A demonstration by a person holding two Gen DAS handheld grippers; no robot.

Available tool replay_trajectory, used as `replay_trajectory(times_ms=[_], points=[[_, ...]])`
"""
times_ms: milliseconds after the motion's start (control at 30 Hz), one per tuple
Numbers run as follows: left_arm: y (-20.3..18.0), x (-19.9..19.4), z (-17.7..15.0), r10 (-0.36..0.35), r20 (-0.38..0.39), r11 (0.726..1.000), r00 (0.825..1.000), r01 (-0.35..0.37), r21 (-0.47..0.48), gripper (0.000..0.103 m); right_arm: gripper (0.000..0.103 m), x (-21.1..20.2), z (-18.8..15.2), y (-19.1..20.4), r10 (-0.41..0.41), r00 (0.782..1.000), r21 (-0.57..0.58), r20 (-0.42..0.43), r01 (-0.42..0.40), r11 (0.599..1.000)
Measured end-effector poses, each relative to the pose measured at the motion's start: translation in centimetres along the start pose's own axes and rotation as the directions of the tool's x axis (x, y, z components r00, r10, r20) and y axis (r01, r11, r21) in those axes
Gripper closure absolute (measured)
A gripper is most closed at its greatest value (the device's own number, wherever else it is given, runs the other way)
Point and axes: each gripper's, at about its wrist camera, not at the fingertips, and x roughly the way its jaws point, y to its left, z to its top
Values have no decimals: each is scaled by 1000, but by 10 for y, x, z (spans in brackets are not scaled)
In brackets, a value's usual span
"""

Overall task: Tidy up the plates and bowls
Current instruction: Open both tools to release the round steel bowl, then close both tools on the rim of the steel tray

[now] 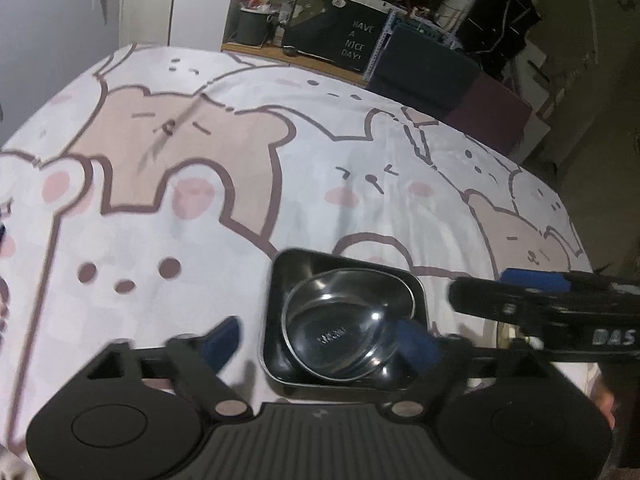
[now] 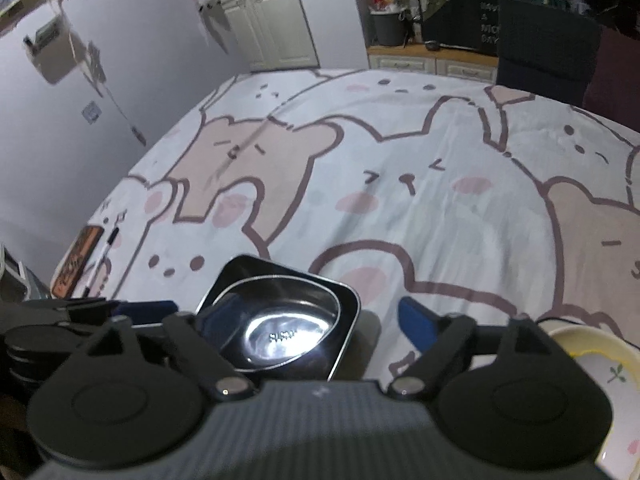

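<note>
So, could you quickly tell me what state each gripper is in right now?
Left gripper: open, holding nothing; the metal bowl sits between its fingers, untouched.
Right gripper: open, holding nothing.

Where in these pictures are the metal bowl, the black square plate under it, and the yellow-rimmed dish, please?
metal bowl (image 1: 344,330): left wrist view, on its shiny inner bottom.
black square plate (image 1: 298,270): left wrist view, on its far inner wall.
yellow-rimmed dish (image 2: 592,342): right wrist view, on its yellow rim.

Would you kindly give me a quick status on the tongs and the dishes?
Left tongs and right tongs open, empty. Metal bowl nested in black square plate. Yellow-rimmed dish alongside right.
</note>
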Motion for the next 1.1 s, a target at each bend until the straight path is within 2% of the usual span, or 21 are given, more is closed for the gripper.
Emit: replay_trajectory(times_ms=[100,300,400,500,600,633,667,700,733,767,833,867,933,1033,1100], points=[[5,-9,10,21,24,999,999,-22,36,0,0,-9,-1,-4,18,1000,32,23,-19,999],[18,-9,32,79,29,984,996,-82,155,0,0,-20,-7,-11,27,998,56,65,-30,998],[26,-1,40,102,13,971,995,-103,216,0,0,-20,-12,-15,19,997,90,70,-25,996],[40,12,46,109,-22,973,994,-102,206,0,0,-16,-17,-21,12,999,134,50,-18,991],[50,25,51,87,-84,978,993,-69,198,0,1,-10,-21,-32,5,1000,208,17,-8,978],[52,28,51,77,-93,978,993,-57,198,3,1,-7,-21,-35,6,1000,231,-6,-4,973],[54,31,51,68,-108,980,992,-46,194,11,4,-3,-21,-39,14,999,256,-31,-5,967],[56,34,51,55,-129,983,990,-31,182,26,11,0,-21,-41,21,999,267,-39,-10,964],[59,37,52,40,-144,987,989,-16,160,32,22,3,-21,-44,31,998,279,-49,-16,960],[61,39,52,26,-154,989,988,-4,144,38,28,7,-21,-46,40,997,293,-63,-20,956],[62,42,51,3,-164,991,986,19,134,41,42,13,-21,-50,51,995,321,-87,-21,947],[63,44,50,-16,-171,991,985,38,127,45,45,16,-21,-50,58,994,327,-93,-24,945],[62,47,48,-43,-187,991,981,65,114,53,58,22,-20,-49,86,991,315,-102,-50,948],[56,51,45,-44,-200,989,979,71,130,61,63,29,-19,-41,80,989,302,-121,-40,952],[56,50,46,-58,-203,989,978,84,123,73,64,32,-19,-37,66,989,288,-129,-27,957]])
